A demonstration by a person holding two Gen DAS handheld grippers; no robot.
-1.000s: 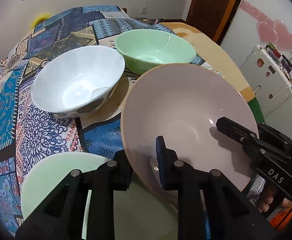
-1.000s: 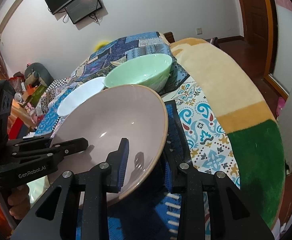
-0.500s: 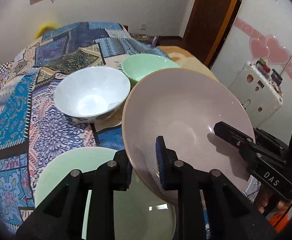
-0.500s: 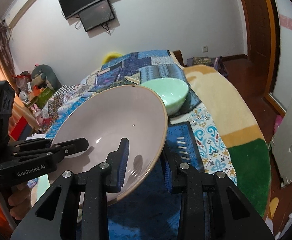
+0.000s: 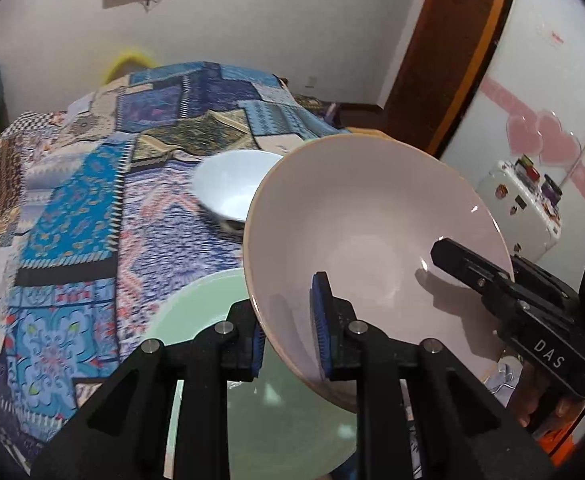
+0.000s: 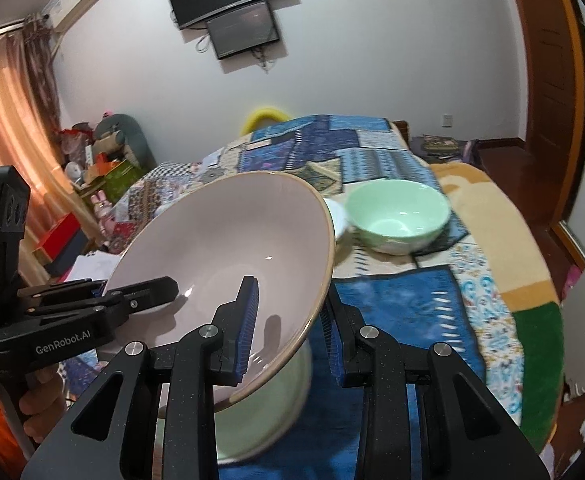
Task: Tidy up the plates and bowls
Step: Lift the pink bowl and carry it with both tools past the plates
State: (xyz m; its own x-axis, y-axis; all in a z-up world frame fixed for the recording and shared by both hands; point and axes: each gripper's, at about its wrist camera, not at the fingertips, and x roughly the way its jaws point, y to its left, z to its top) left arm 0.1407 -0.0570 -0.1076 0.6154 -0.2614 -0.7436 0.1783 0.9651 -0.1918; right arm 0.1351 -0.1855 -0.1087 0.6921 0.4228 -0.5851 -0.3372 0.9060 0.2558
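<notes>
A large pale pink bowl (image 5: 372, 232) (image 6: 228, 248) hangs in the air above the bed, gripped from both sides. My left gripper (image 5: 288, 336) is shut on its near-left rim, and my right gripper (image 6: 290, 332) is shut on its right rim. Each gripper shows in the other's view, clamped on the opposite edge. Under the bowl lies a pale green plate (image 5: 212, 320) (image 6: 268, 408). A white bowl (image 5: 228, 188) stands further back, mostly hidden in the right wrist view. Beside it sits a green bowl (image 6: 398, 216).
A blue patchwork bedspread (image 5: 76, 208) covers the bed (image 6: 396, 308), with a yellow and green blanket (image 6: 528, 288) along its right edge. A white cabinet (image 5: 520, 208) stands right of the bed. A brown door (image 6: 548, 60) and cluttered boxes (image 6: 92, 168) lie beyond.
Both grippers have lifted the pink bowl up and back from the bed. The white and green bowls now look smaller and further off, and more of the room shows.
</notes>
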